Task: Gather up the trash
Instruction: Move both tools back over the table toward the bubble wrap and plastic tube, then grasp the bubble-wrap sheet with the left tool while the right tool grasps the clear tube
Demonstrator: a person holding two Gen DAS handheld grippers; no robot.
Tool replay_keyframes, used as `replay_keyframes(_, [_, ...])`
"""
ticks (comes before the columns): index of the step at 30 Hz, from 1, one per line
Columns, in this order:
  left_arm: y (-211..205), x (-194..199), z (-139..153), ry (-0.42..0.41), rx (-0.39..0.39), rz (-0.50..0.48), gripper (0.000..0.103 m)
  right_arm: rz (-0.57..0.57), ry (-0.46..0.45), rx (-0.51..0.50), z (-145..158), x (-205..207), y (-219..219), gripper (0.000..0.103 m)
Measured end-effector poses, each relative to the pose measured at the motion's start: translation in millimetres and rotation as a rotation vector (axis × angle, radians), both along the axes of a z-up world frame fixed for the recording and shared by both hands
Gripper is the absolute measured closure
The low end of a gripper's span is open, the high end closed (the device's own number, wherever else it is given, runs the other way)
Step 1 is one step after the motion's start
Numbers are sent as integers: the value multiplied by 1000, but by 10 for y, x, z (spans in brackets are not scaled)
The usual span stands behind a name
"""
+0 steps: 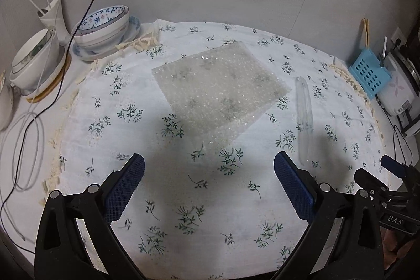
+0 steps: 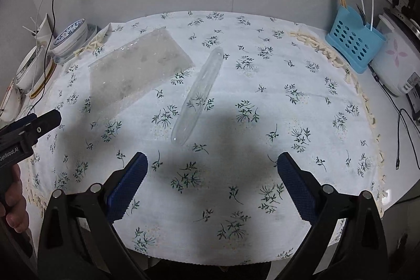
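Both tongs, left gripper (image 1: pixel 209 165) and right gripper (image 2: pixel 212 164), gape empty, with bubble wrap (image 1: pixel 219 89) and clear plastic tube (image 2: pixel 197 96) ahead, uncollected.

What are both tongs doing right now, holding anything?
Left tongs: open, empty, above the tablecloth.
Right tongs: open, empty, above the tablecloth.
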State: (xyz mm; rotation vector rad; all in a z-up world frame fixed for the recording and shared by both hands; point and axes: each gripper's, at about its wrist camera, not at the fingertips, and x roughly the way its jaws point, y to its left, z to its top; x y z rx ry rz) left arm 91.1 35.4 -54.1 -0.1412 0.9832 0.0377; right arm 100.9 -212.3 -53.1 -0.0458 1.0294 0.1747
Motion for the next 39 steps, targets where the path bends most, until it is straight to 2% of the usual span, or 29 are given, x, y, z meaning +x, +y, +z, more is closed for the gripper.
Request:
replay_keyframes(10, [230,637,-403,79,14,-17,6,-55,96,-15,-367,532,35,8])
replay_keyframes(18, [263,1200,-667,133,34,-39,6,-85,141,-23,-515,1057,182,18])
replay_keyframes(25, [217,1466,-837,181,65,-43,6,-91,185,-29,-673,1293,293,24])
replay_keyframes(32, [166,1542,-972,233,81,-49,7,-72,232,-27,-777,1357,442,41])
replay_keyframes(39, [119,1595,-956,277,87,-62,19,-67,260,-42,-824,1371,479,55])
